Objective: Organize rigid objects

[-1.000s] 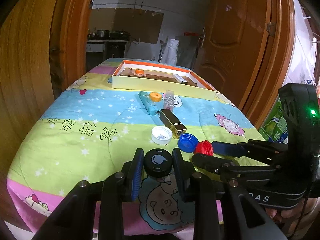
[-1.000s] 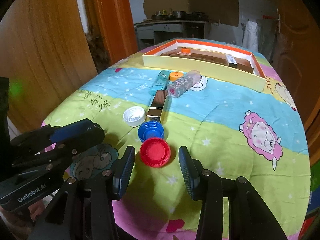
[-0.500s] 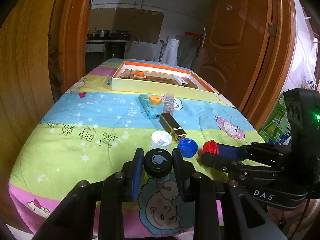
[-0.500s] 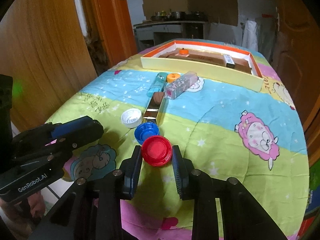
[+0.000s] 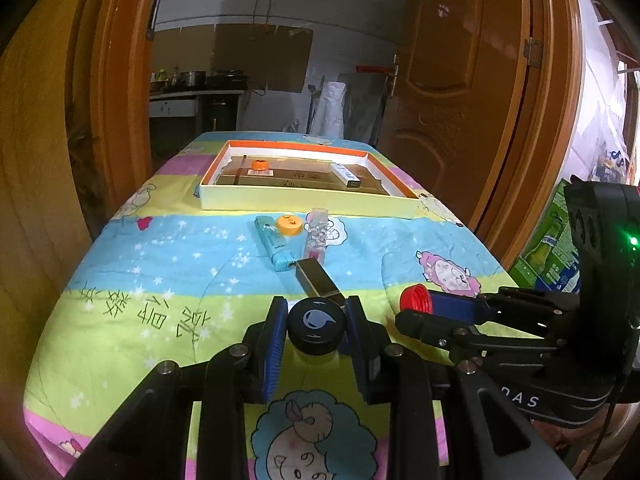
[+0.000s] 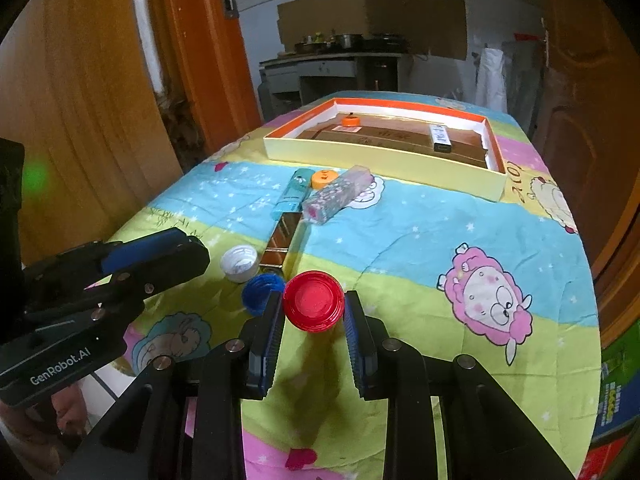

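My left gripper (image 5: 317, 322) is shut on a black bottle cap (image 5: 316, 325) and holds it above the quilted table. My right gripper (image 6: 314, 308) is shut on a red bottle cap (image 6: 314, 305), lifted off the cloth; the red cap also shows in the left wrist view (image 5: 416, 297). A blue cap (image 6: 260, 287) and a white cap (image 6: 239, 263) lie on the cloth just left of the red one. A gold rectangular case (image 6: 282, 236), a teal lighter (image 6: 291, 195), an orange cap (image 6: 323, 178) and a clear patterned box (image 6: 336, 194) lie further on.
A shallow yellow and orange box (image 6: 376, 156) stands at the far end, with an orange cap (image 6: 351, 120) and a small white carton (image 6: 440, 137) inside. Wooden doors stand on both sides. The table's right edge drops off beside a green carton (image 5: 554, 240).
My right gripper closed on the red cap and lifted it. Both grippers have risen with their caps; the left kept hold of the black cap.
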Available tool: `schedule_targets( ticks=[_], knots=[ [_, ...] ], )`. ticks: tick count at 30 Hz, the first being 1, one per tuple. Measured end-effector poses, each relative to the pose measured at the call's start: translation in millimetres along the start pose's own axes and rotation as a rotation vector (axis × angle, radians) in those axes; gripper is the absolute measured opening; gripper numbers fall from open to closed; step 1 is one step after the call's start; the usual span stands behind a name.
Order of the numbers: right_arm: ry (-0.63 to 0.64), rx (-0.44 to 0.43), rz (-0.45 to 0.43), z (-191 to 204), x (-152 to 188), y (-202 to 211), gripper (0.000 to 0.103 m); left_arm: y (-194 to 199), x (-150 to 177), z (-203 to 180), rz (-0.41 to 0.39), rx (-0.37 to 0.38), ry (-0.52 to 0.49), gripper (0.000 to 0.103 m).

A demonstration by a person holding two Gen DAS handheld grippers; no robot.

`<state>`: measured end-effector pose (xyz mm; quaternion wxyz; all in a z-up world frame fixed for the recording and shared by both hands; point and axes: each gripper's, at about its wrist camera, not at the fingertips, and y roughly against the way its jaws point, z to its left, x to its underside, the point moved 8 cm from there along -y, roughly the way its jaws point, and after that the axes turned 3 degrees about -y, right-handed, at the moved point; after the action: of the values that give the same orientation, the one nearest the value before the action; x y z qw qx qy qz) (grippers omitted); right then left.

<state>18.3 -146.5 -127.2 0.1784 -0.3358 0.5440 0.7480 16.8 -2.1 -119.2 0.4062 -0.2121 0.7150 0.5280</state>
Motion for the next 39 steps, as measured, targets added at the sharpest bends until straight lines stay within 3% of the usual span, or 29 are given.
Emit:
schedule_targets(
  ticks=[39],
  knots=[
    [-0.095, -0.013, -0.048, -58.7, -77.9, -12.0, 0.03, -50.1, -85.0, 4.7, 0.029, -0.057, 0.005, 0.03]
  ],
)
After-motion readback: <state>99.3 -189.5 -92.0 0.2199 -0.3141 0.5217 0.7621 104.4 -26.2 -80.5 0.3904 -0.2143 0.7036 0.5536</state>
